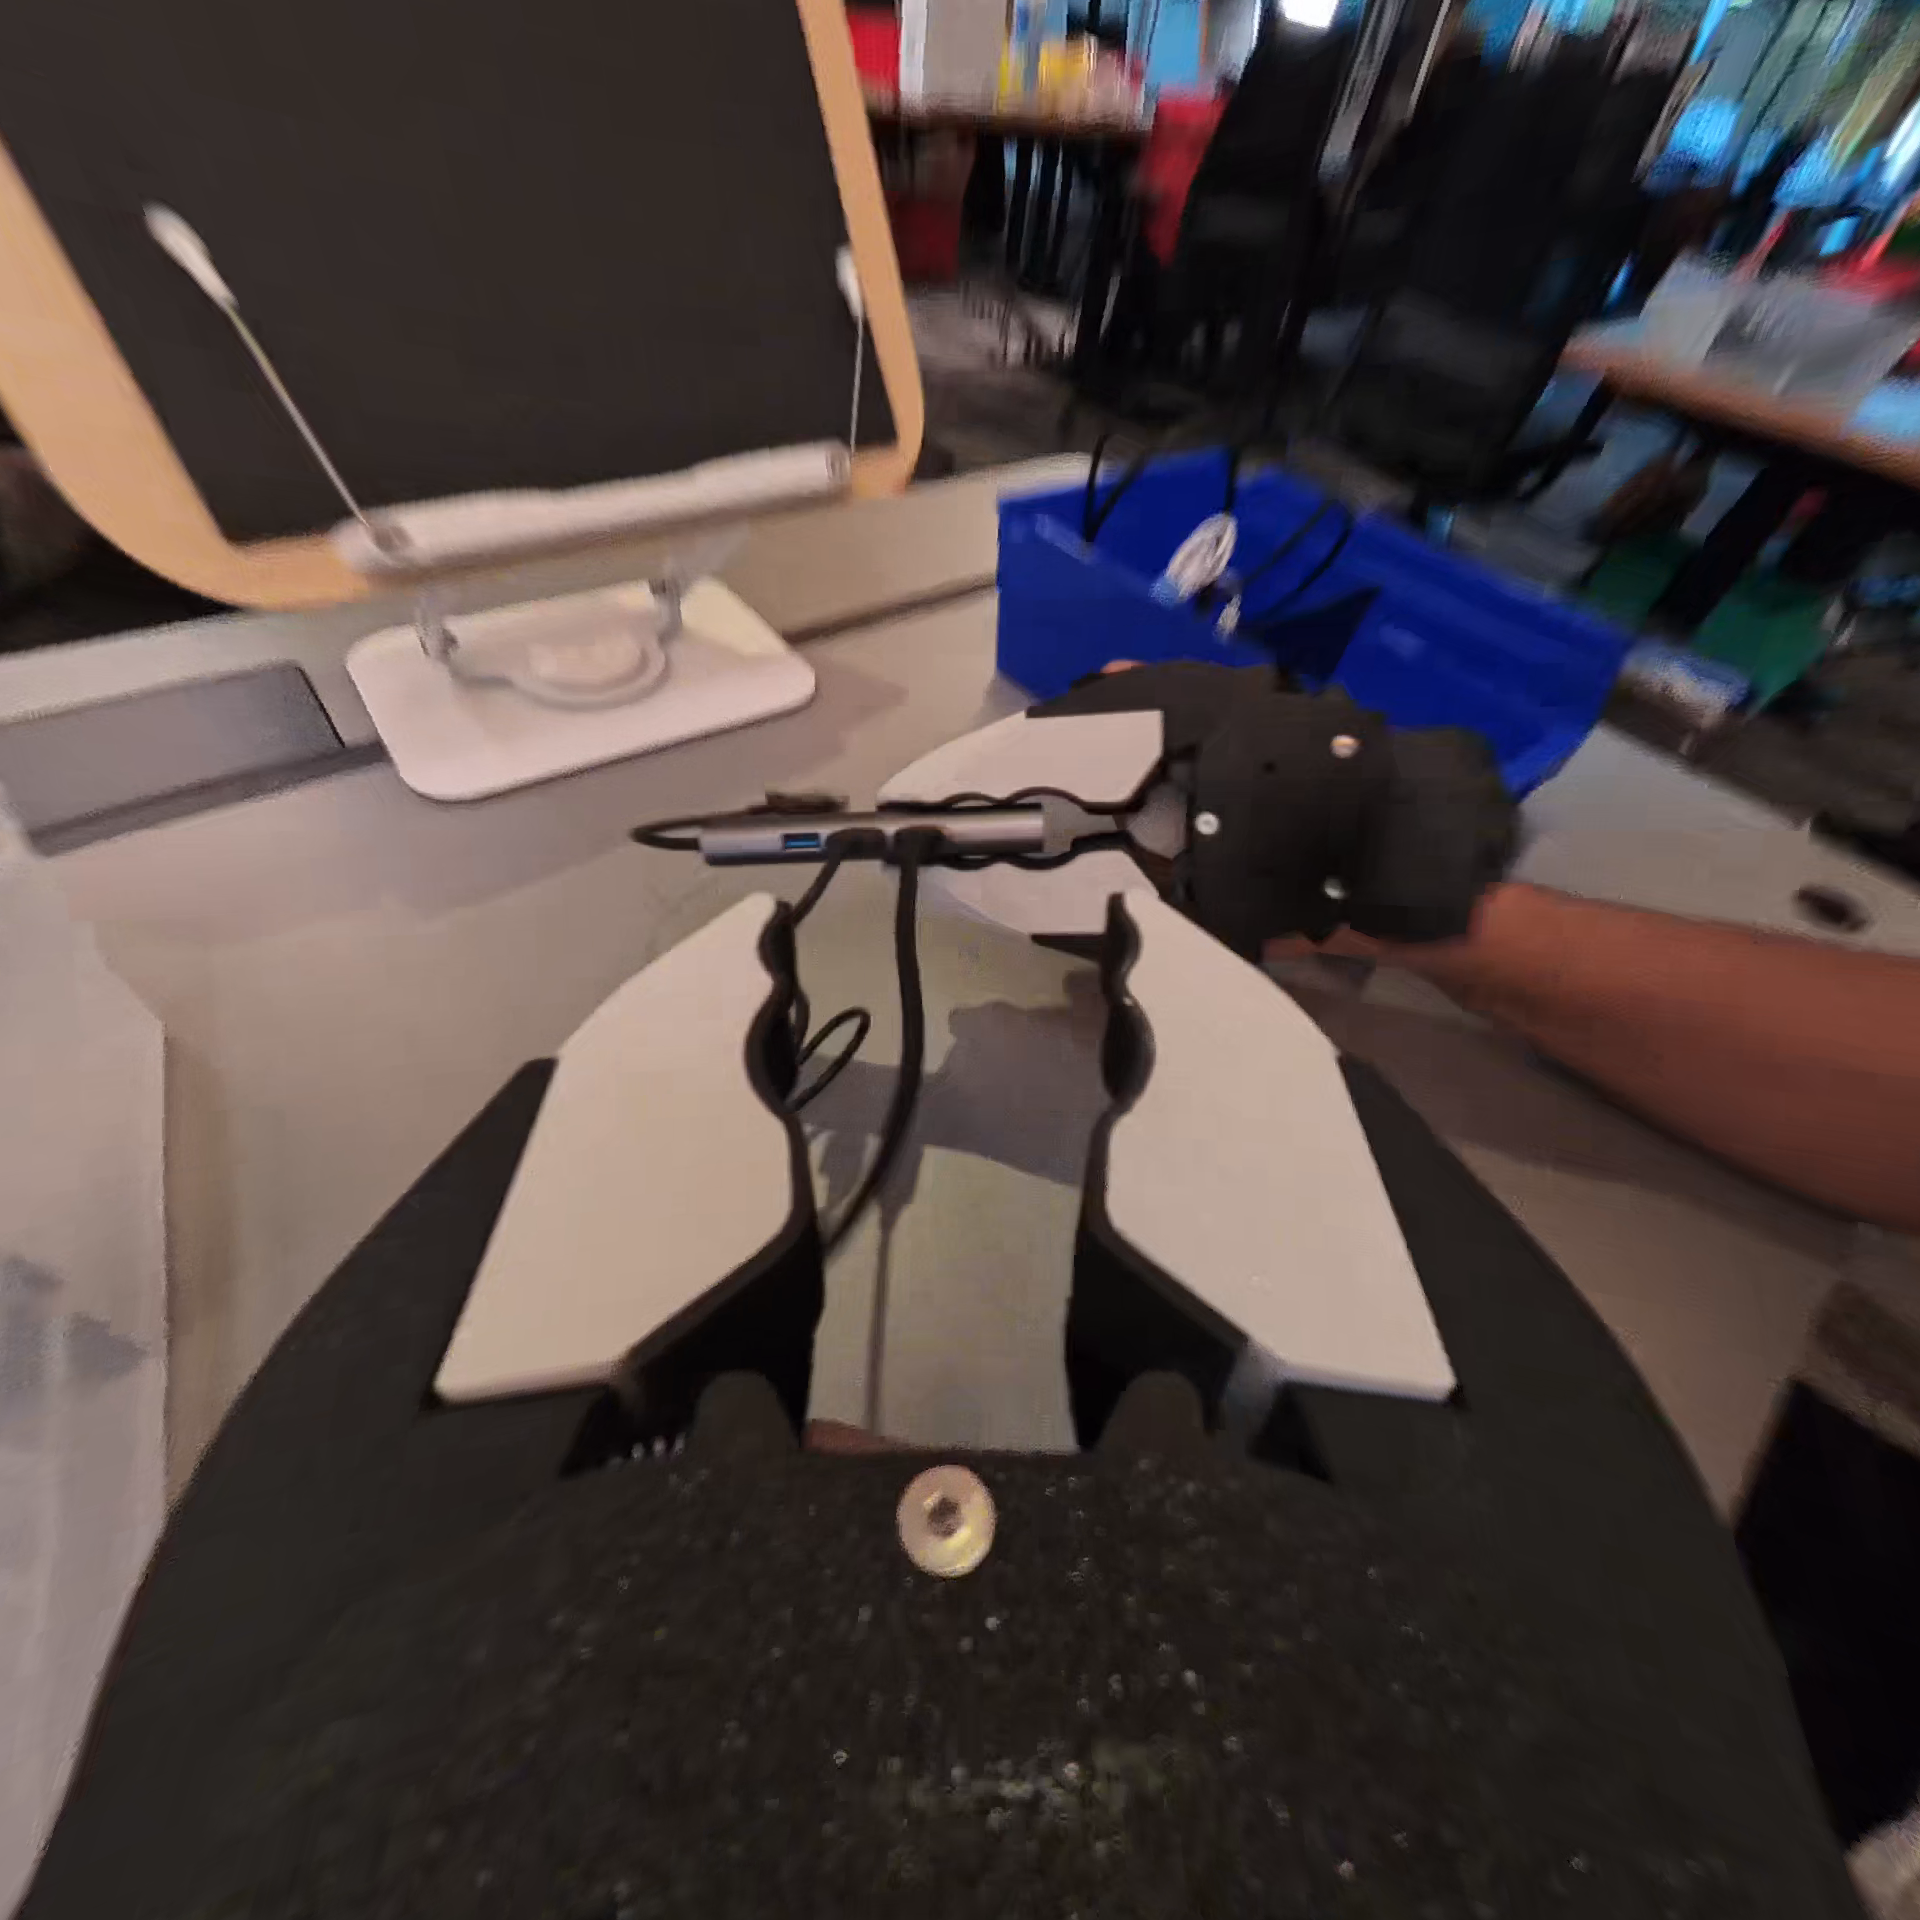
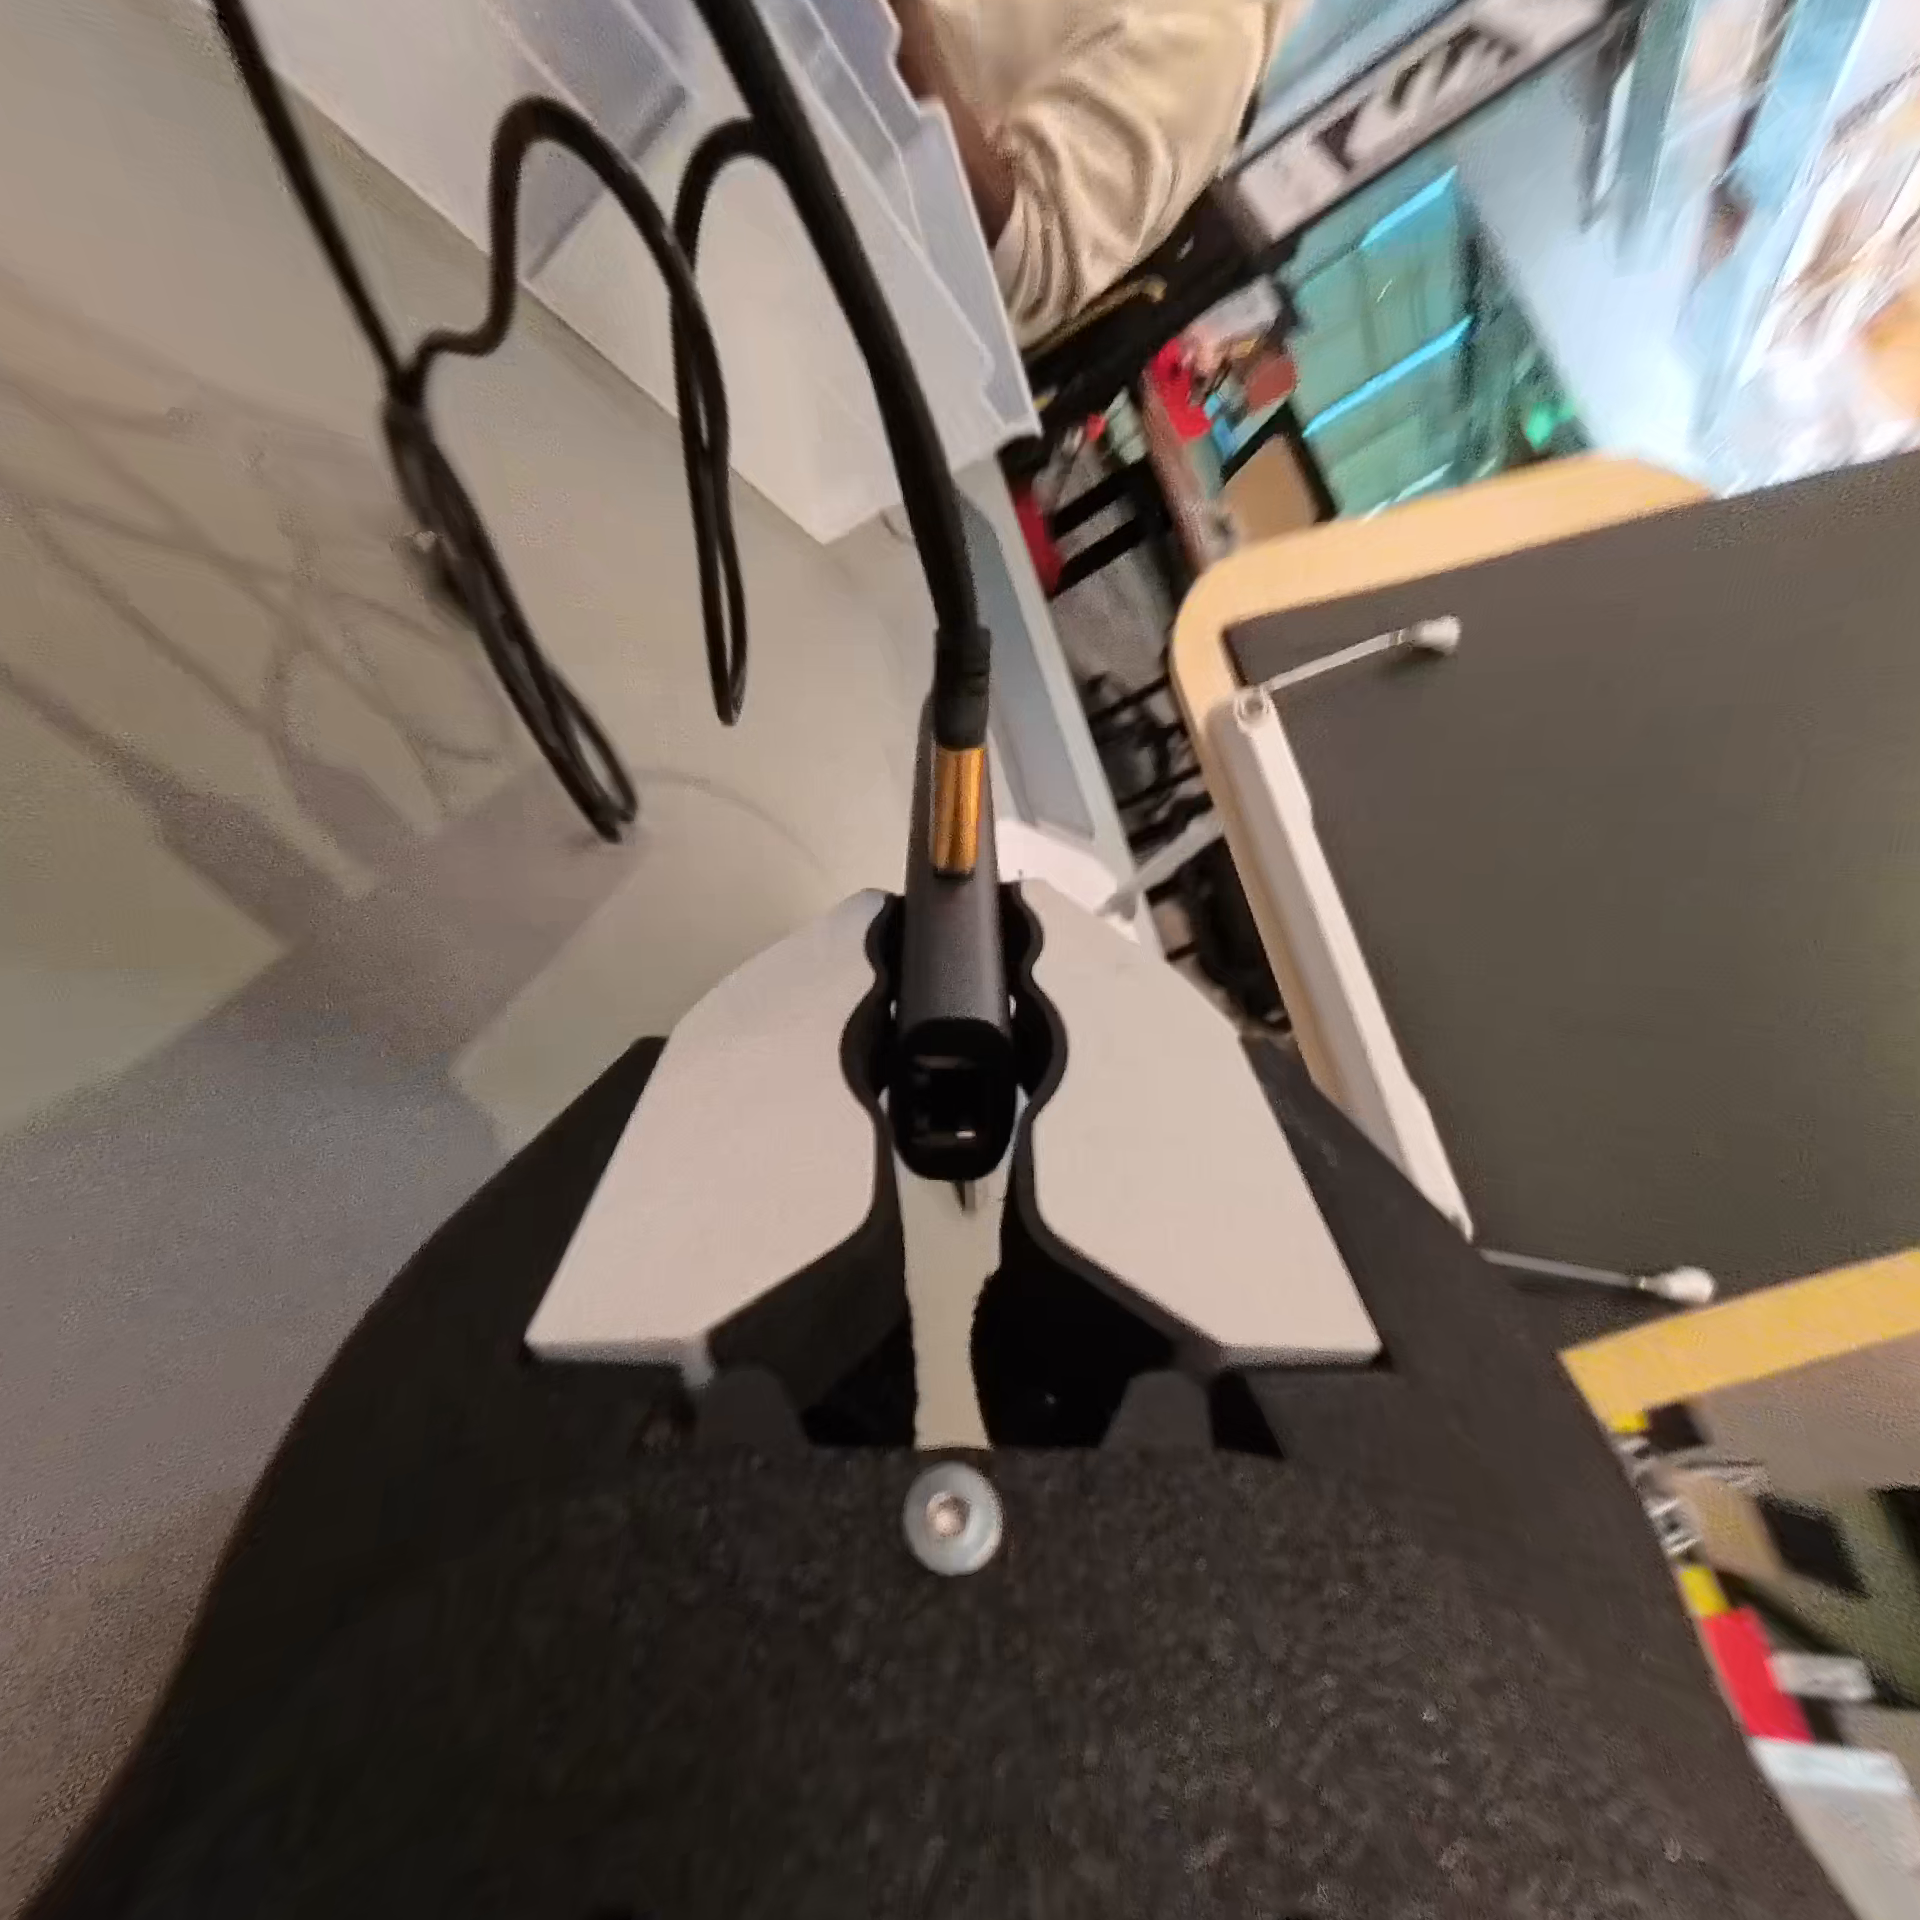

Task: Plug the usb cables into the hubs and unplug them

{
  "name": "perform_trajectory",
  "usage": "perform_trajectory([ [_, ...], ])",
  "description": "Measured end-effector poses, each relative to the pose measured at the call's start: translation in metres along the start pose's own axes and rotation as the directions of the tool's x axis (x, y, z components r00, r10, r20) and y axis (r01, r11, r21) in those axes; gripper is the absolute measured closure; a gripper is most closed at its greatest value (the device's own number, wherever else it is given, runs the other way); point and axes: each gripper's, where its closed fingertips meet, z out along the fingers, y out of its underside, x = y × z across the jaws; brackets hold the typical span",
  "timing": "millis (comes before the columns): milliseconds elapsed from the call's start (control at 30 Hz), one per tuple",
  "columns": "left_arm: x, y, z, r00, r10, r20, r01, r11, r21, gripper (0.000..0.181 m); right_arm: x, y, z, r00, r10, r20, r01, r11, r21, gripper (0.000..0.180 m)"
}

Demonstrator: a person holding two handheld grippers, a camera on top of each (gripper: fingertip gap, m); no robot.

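Observation:
A slim grey USB hub [image 1: 748, 844] is held level above the table by my right gripper [image 1: 966, 831], which comes in from the right and is shut on its right end. Two black USB cables [image 1: 909, 987] are plugged into its near side and hang down to the table. My left gripper [image 1: 945, 920] is open and empty, with its tips just short of the plugs [image 1: 847, 847]; the hanging cables pass between its fingers [image 1: 675, 1091]. In the right wrist view the hub [image 2: 951, 1039] shows end-on, clamped in my right gripper [image 2: 951, 925], with its own cable [image 2: 935, 520] leading away.
A dark board with a tan rim [image 1: 468, 260] stands on a white stand [image 1: 582, 696] at the back left. A blue bin [image 1: 1351, 623] with cables sits at the back right. A person's forearm [image 1: 1662, 1039] lies across the right. Loose cable loops [image 2: 707, 416] hang beside the hub.

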Motion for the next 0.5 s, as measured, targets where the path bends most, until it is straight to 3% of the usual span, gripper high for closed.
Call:
perform_trajectory([
  [67, 0.004, -0.017, -0.041, 1.0, -0.026, 0.009, 0.024, 0.992, 0.128, 0.129, 0.026, -0.001, -0.016, 0.995, 0.091, 0.039, -0.088, 0.995, -0.056, 0.162],
  [133, 0.002, -0.004, -0.068, 0.998, -0.051, 0.023, 0.047, 0.984, 0.17, 0.137, 0.06, -0.014, -0.038, 0.988, 0.134, 0.075, -0.131, 0.99, -0.053, 0.162],
  [300, -0.014, 0.104, -0.075, 0.971, -0.24, 0.021, 0.24, 0.971, -0.004, 0.141, 0.178, -0.033, -0.107, 0.958, 0.263, 0.118, -0.256, 0.964, -0.075, 0.162],
  [400, -0.008, 0.111, -0.072, 0.926, -0.367, -0.089, 0.362, 0.93, -0.066, 0.142, 0.249, -0.016, -0.147, 0.95, 0.299, 0.092, -0.281, 0.945, -0.17, 0.162],
  [500, -0.015, 0.12, -0.068, 0.959, -0.279, -0.046, 0.273, 0.956, -0.108, 0.143, 0.302, 0.036, -0.179, 0.97, 0.238, 0.047, -0.198, 0.889, -0.412, 0.162],
])
